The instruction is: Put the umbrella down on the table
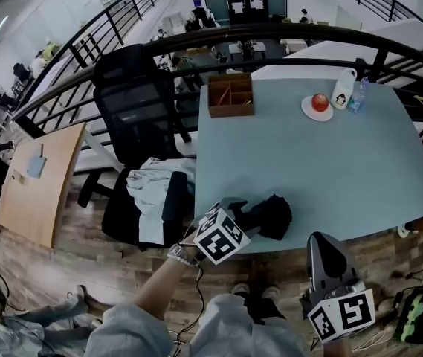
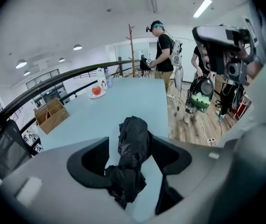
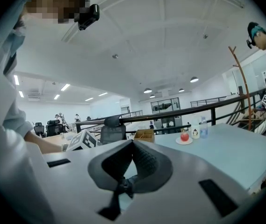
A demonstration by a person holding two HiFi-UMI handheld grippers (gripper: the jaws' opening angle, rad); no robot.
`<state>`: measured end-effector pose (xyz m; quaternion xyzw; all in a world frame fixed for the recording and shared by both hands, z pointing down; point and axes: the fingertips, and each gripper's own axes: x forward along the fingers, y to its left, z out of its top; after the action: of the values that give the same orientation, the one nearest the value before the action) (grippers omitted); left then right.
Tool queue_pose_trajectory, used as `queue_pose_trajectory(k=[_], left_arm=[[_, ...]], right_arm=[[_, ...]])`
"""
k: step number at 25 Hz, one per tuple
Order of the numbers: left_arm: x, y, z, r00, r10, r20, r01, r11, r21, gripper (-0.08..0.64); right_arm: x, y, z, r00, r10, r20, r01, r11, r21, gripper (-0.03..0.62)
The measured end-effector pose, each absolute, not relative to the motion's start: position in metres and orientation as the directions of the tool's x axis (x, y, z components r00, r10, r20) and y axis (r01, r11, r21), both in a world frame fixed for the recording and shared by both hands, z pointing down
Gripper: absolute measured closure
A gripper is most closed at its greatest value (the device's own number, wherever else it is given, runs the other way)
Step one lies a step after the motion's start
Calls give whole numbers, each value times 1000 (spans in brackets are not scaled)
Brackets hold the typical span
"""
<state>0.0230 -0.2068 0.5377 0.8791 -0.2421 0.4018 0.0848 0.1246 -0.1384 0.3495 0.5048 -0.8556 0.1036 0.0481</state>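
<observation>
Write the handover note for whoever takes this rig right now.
Left tool: shut on the black folded umbrella, held at the near edge of the light blue table.
Right tool: shut, empty, held short of the table's near edge, not over it.
Done: the umbrella is gripped and over the table edge. Whether it touches the surface cannot be told.
Left: lower the umbrella until it lies on bare table, open the left tool, then draw it clear.
</observation>
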Motion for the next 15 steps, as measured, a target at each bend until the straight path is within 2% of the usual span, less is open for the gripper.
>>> queue_pose_trajectory(k=[6,15], left_arm=[[28,-209,474,652,-465,599,-566,-824,-23,283],[30,-204,393,675,-617,404,-647,-759,-77,377]], right_arm=[[127,-141,340,-485,-861,154,-874,471,-117,597],[133,-150,327,-484,-868,115,-875,475,-93,597]])
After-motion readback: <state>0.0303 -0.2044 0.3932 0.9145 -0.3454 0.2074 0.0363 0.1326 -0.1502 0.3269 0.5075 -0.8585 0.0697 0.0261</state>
